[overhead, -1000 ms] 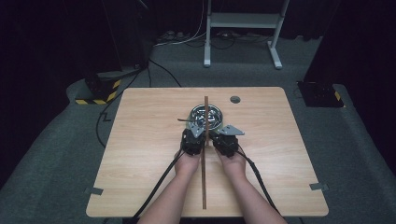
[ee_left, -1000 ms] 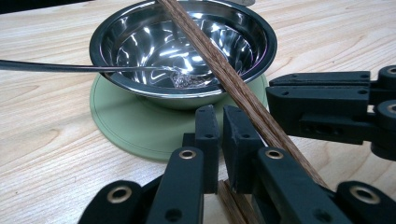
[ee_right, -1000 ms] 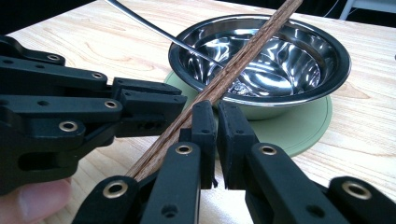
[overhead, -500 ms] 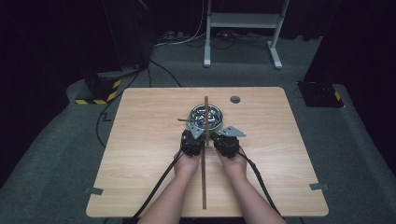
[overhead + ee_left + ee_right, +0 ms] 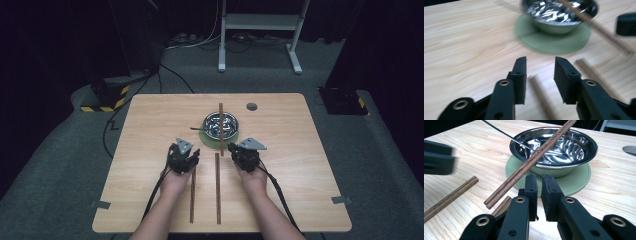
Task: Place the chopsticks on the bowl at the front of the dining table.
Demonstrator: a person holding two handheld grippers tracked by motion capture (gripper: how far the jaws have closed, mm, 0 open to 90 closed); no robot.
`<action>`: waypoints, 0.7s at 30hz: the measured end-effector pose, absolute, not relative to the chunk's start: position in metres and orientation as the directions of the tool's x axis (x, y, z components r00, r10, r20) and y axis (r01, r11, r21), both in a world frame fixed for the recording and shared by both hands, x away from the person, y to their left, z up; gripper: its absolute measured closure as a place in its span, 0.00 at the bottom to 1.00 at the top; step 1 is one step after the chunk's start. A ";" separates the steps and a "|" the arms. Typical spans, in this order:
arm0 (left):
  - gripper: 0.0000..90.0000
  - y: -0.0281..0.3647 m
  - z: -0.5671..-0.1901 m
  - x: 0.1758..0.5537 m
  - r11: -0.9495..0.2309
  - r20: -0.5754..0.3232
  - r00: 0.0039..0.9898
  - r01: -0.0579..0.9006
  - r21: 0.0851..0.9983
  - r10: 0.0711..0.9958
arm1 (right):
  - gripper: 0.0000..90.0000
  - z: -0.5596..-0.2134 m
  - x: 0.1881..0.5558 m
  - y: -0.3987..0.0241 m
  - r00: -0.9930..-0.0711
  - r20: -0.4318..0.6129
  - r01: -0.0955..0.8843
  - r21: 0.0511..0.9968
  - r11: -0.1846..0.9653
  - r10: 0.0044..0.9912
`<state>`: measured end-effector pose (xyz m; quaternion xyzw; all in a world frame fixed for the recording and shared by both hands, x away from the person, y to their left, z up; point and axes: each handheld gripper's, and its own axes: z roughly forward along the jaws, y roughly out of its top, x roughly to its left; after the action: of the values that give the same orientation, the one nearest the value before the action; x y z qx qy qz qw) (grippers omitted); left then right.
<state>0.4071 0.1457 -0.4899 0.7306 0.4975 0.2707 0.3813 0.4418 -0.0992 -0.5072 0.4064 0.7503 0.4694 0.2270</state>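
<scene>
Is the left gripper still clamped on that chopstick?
Apart. The left gripper view shows the left gripper jaws, just opened, with gaps either side of the chopstick.

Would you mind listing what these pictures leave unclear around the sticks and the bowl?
- Left gripper view: motion blur smears the stick between its open jaws; any contact is unclear.
- Right gripper view: its own jaws hide the near stick beyond its tip.
- High view: the bowl contents are too small to identify.

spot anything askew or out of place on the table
One pair of wooden chopsticks lies propped across the rim of the steel bowl, its near end on the table, while two more sticks lie flat near the grippers.
</scene>
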 end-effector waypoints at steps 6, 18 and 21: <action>0.55 0.196 -0.506 0.382 -0.221 0.021 0.325 0.594 0.774 0.946 | 0.90 -0.507 0.439 -0.100 -0.563 0.030 0.389 0.891 0.233 0.826; 0.35 0.259 -0.525 0.335 -0.201 -0.009 0.304 0.651 0.732 0.953 | 0.73 -0.509 0.437 -0.098 -0.538 -0.022 0.398 0.874 0.277 0.843; 0.32 0.262 -0.528 0.330 -0.200 -0.005 0.308 0.631 0.750 0.951 | 0.66 -0.505 0.437 -0.101 -0.515 -0.045 0.400 0.871 0.286 0.856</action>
<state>0.3303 0.2615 -0.5282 0.7364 0.5371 0.2400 0.3341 0.4374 -0.1006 -0.5052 0.4150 0.7567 0.4297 0.2654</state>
